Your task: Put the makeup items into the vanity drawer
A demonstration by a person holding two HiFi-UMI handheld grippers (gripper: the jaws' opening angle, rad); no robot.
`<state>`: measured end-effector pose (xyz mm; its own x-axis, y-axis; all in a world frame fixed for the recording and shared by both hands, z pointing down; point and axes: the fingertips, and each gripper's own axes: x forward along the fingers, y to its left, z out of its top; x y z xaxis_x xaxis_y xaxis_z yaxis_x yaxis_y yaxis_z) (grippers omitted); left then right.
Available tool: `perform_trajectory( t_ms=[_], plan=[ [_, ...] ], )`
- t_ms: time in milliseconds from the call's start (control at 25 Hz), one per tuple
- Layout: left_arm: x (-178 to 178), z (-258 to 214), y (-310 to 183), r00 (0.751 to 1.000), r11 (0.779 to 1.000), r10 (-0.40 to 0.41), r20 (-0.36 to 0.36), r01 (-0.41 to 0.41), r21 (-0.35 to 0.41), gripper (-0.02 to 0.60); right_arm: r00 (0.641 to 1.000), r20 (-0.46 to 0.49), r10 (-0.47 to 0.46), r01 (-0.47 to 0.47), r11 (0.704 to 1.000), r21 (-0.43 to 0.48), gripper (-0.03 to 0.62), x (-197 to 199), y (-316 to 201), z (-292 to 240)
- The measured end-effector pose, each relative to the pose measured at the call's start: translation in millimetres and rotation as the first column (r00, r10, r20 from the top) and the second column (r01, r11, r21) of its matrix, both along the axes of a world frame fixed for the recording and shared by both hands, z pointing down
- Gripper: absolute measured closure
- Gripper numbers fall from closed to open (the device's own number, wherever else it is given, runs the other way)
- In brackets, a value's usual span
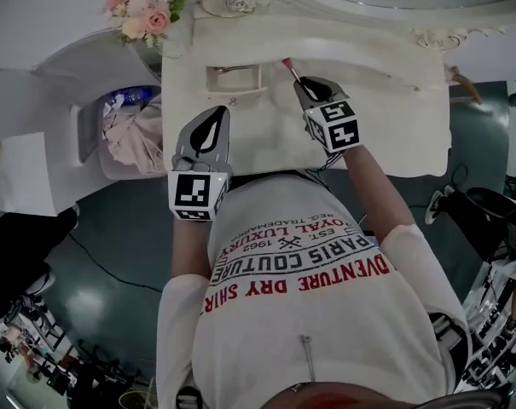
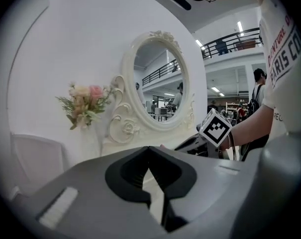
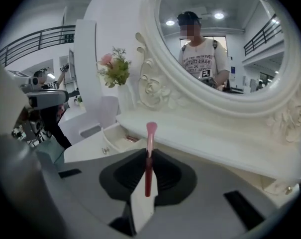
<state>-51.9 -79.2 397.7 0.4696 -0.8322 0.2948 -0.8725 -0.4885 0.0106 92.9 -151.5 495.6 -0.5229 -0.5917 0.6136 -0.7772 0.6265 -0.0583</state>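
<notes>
White wall behind and a dark grey-green floor below. A cream bench (image 1: 385, 118) runs across the top of my head view, with a carved oval mirror (image 2: 160, 83) rising from its back edge. A bunch of pink and white flowers (image 1: 144, 11) sits at the upper left of that frame, just off the bench's corner.

Here's the right tool (image 1: 304, 83), upper centre and held over the bench top. It's clamped on a makeup brush (image 3: 149, 161). In the right gripper view the red handle runs straight up the middle between the two pads, and the pink tip pokes out past them towards the mirror. From above, that tip angles up and to the left, towards the drawer.

The vanity drawer (image 1: 234, 79) is open, a small white box pulled out of the bench front, left of the brush tip in the head view. The right gripper view shows it left of centre, with a small reddish-brown item (image 3: 132, 139) lying inside. I can't make out what that is.

The left tool (image 1: 217, 116) is left of centre and lower in the frame, just off the bench's near edge. Its own view shows the jaws together at the tips with nothing between them, and only pale bench shows through the slit.
</notes>
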Motion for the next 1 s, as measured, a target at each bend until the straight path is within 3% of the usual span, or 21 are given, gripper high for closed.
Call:
perform_trajectory(
  t_ms=[200,360,480,640,840,920,1000],
  plan=[
    [-57,-1,6,0.997,0.997,-0.080,-0.006,0.080,0.007,0.571,0.990,-0.010,-0.141,0.141,0.990,0.021,0.542,-69,-2,-5],
    [-95,5,15,0.989,0.989,-0.149,-0.014,0.149,-0.004,0.571,0.956,-0.050,-0.289,0.291,0.956,0.030,0.542,-120,0,-5],
    [-117,6,20,0.982,0.982,-0.189,-0.021,0.189,-0.011,0.571,0.932,-0.093,-0.352,0.354,0.935,0.013,0.542,-143,-2,3],
    [-138,9,28,0.972,0.972,-0.235,-0.022,0.234,-0.018,0.571,0.921,-0.139,-0.365,0.365,0.931,-0.021,0.542,-155,-6,16],
    [-156,13,36,0.960,0.960,-0.278,-0.030,0.277,-0.023,0.571,0.924,-0.126,-0.361,0.354,0.932,-0.080,0.533,-164,-5,25],
    [-159,14,37,0.959,0.960,-0.280,-0.030,0.280,-0.024,0.571,0.922,-0.121,-0.368,0.359,0.929,-0.086,0.387,-167,-2,26],
    [-158,14,36,0.962,0.963,-0.270,-0.033,0.269,-0.019,0.571,0.927,-0.116,-0.356,0.351,0.934,-0.063,0.384,-167,-2,23]
  ],
)
